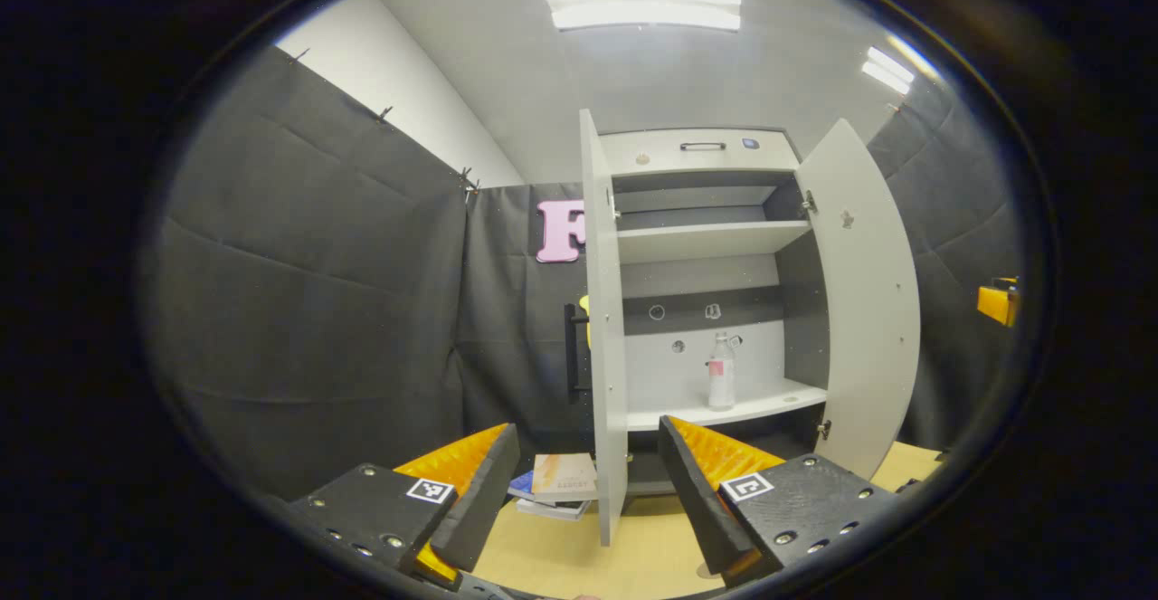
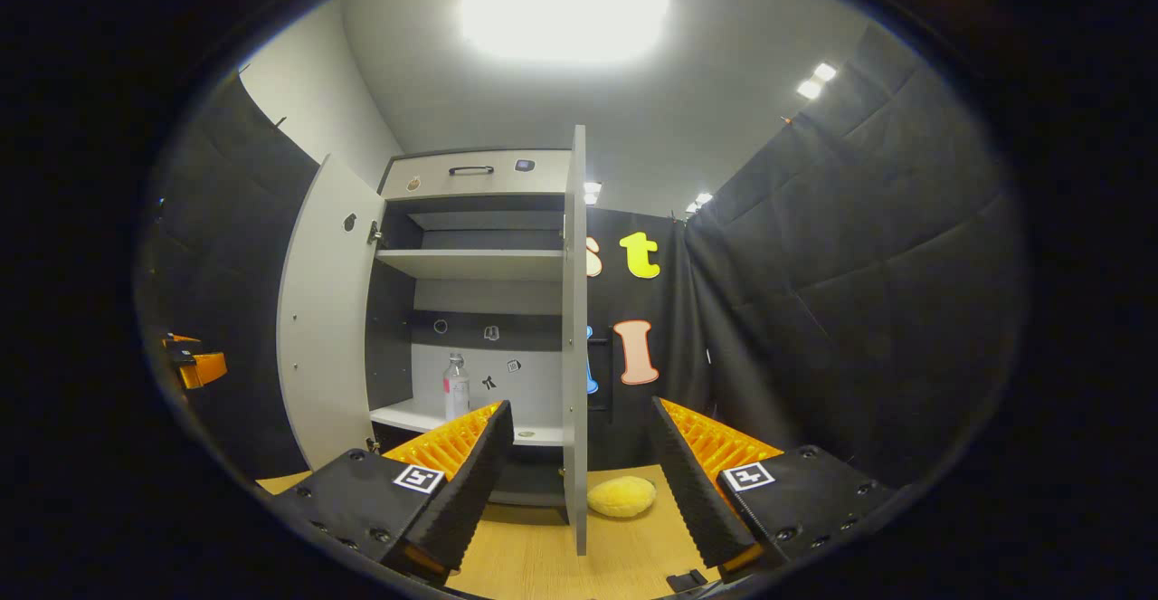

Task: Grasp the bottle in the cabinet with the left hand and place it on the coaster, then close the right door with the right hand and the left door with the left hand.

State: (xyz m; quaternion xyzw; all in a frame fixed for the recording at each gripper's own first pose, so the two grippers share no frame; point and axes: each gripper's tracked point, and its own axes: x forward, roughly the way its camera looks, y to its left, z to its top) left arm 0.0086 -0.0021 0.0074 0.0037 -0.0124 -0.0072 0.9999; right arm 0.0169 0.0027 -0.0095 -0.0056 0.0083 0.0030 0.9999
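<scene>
- While both cabinet doors stand wide, the bottle (image 1: pixel 721 371) waits upright on the lower shelf (image 1: pixel 769 404), right of centre in the left gripper view; in the right gripper view it sits left of centre (image 2: pixel 456 386), just behind that gripper's near finger.
- Reaching for it looks like the step in hand, and to my eye the left gripper (image 1: pixel 588 482) should go in between the left door (image 1: pixel 604 328) and the right door (image 1: pixel 864 301), level with the bottle's body below the neck, so the fingers close on the straight wall and not the cap.
- It would be wise to keep clear of the left door's edge, which stands just in front of the left gripper at centre frame (a nudge there could swing it).
- A pale round patch on the table at the bottom of the left gripper view may be the coaster (image 1: pixel 707 570); I cannot be sure.
- Left gripper: fingers spread wide, holding nothing, touching nothing.
- Right gripper (image 2: pixel 579 469): likewise gaping and empty, with the right door's edge (image 2: pixel 574 338) showing between its fingers, farther off.
- A yellow lump (image 2: pixel 621 496) lies on the table by that door; books (image 1: pixel 556 484) lie by the other.
</scene>
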